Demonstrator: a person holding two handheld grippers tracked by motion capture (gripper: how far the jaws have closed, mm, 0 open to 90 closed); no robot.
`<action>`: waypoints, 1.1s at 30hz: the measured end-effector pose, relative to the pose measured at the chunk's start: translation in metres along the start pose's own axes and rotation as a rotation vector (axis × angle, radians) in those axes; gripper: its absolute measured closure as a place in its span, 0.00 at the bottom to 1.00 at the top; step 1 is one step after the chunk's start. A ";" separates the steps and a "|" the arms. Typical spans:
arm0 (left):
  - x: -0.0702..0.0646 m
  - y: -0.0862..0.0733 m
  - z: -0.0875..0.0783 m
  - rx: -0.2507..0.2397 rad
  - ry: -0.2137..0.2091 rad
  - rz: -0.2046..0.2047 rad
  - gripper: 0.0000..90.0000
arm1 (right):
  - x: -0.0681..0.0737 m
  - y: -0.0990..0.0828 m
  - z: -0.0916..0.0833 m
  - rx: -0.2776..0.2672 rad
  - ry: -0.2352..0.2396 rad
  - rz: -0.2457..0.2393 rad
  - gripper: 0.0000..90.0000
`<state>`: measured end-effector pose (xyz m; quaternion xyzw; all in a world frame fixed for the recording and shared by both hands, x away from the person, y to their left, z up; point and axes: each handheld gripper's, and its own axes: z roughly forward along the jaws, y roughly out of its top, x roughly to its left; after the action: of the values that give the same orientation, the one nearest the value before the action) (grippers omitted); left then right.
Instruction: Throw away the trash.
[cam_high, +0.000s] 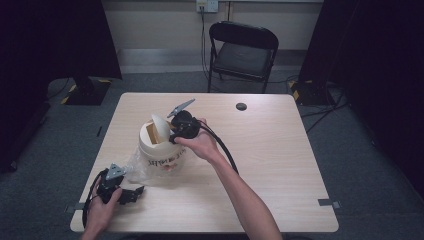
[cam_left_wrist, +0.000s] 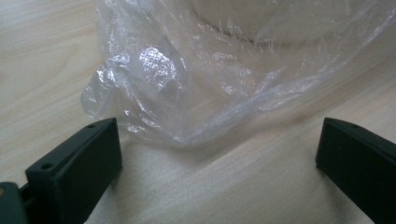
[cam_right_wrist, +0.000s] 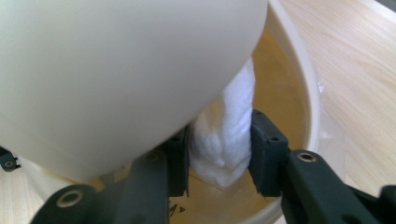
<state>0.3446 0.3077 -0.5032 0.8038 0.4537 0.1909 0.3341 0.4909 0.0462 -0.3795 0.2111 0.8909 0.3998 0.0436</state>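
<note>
Near the tabletop (cam_high: 280, 165) centre-left, your right hand-held gripper (cam_right_wrist: 219, 154) is inside the cream plastic swing-lid bin (cam_high: 162, 150), jaws around a white crumpled tissue wad (cam_right_wrist: 229, 135), grip loosening. Drop nearly done; withdrawal remains. Left hand-held gripper (cam_left_wrist: 219, 149) released, by the clear plastic bag (cam_left_wrist: 196, 79) at the front-left edge. Right half open.

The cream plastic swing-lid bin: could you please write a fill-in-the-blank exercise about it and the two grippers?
1. The right gripper reaches into the cream plastic bin under its tilted ____.
2. Between its jaws sits a ____ paper wad.
3. The left gripper has its jaws ____, near a clear plastic bag.

Missing words: lid; white; open
</note>
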 end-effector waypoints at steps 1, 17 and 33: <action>0.000 0.000 0.000 -0.002 0.000 -0.003 0.00 | 0.000 0.000 0.000 -0.001 -0.008 -0.008 0.68; 0.000 0.000 0.000 0.000 0.000 0.000 0.00 | 0.012 -0.004 -0.009 0.021 -0.039 -0.067 0.54; 0.000 0.000 0.000 -0.001 -0.001 0.000 0.00 | 0.015 -0.006 -0.021 0.006 -0.056 -0.090 0.47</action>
<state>0.3446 0.3076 -0.5032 0.8037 0.4536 0.1908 0.3344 0.4703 0.0342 -0.3689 0.1821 0.8991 0.3887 0.0860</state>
